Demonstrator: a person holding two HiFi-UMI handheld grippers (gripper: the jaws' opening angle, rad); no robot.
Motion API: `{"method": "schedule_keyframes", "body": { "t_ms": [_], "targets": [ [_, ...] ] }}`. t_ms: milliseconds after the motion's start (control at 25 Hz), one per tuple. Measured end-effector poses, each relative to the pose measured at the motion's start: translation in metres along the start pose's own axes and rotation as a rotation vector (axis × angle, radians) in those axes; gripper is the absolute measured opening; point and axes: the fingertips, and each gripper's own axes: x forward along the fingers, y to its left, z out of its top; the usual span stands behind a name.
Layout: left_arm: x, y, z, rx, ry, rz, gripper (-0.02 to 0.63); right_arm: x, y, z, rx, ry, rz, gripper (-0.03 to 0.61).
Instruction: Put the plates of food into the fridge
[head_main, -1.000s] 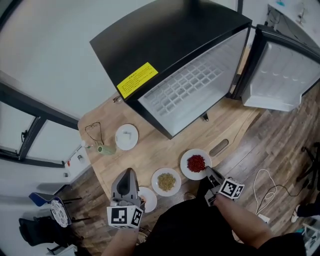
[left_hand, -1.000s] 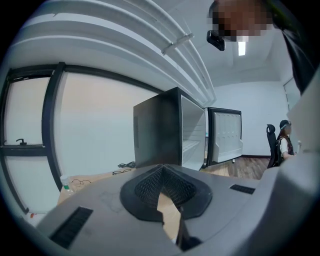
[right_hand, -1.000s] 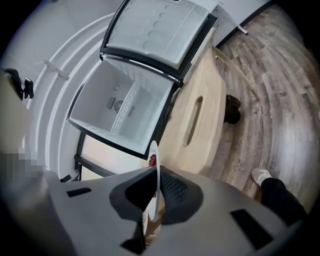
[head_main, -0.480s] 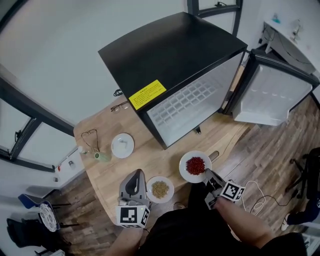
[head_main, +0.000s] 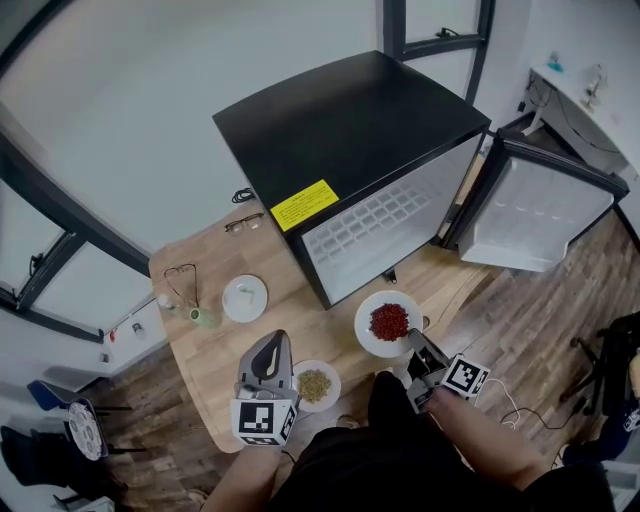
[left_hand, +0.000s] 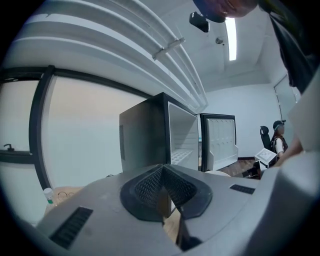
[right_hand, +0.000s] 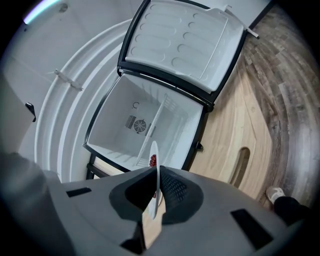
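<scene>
The right tongs (head_main: 412, 342) (right_hand: 157, 186) pinch the near rim of the plate of red food (head_main: 368, 338) (right_hand: 154, 159), with the pads pressed on either side of the thin white edge. The plate is round and white and carries a heap of small dark-red pieces at its middle. In the right gripper view it shows edge-on as a narrow white sliver with a speck of red beside it. It sits out past the tong tips, over the near side of the bench (head_main: 300, 320), in front of the open fridge (head_main: 350, 130) (right_hand: 135, 125).

The left tongs (head_main: 274, 346) (left_hand: 162, 187) are pressed together with nothing between them. Just to their right a plate of tan food (head_main: 314, 385), smaller and white, lies on the bench. A small white plate (head_main: 245, 298) lies further back and to the left.

The fridge is black outside and white inside, with a wire shelf showing and a yellow label (head_main: 304, 205) at its top front edge. Its door (head_main: 530, 215) (right_hand: 185, 40) stands swung wide to the right, over the wooden floor (head_main: 540, 300). A pair of eyeglasses (head_main: 238, 222) lies on the bench beside the fridge.
</scene>
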Motion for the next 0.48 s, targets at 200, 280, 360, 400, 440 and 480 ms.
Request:
{"method": "schedule_keyframes", "body": {
  "t_ms": [200, 280, 360, 400, 440, 480],
  "targets": [
    [0.002, 0.005, 0.012, -0.003, -0.022, 0.025, 0.003, 0.006, 0.014, 0.017, 0.009, 0.000, 0.006, 0.032],
    [0.005, 0.006, 0.016, 0.006, -0.029, 0.030, 0.003, 0.008, 0.021, 0.025, -0.012, -0.004, 0.013, 0.032],
    [0.007, 0.006, 0.019, 0.002, -0.037, 0.035, 0.003, 0.011, 0.029, 0.031, -0.037, -0.002, 0.033, 0.032],
    [0.007, 0.006, 0.021, -0.004, -0.041, 0.039, 0.003, 0.012, 0.032, 0.034, -0.044, 0.000, 0.041, 0.032],
    [0.008, 0.006, 0.022, -0.009, -0.045, 0.043, 0.003, 0.013, 0.033, 0.036, -0.048, 0.004, 0.043, 0.032],
    [0.008, 0.007, 0.024, -0.013, -0.049, 0.049, 0.003, 0.014, 0.033, 0.039, -0.050, 0.006, 0.043, 0.032]
  ]
}}
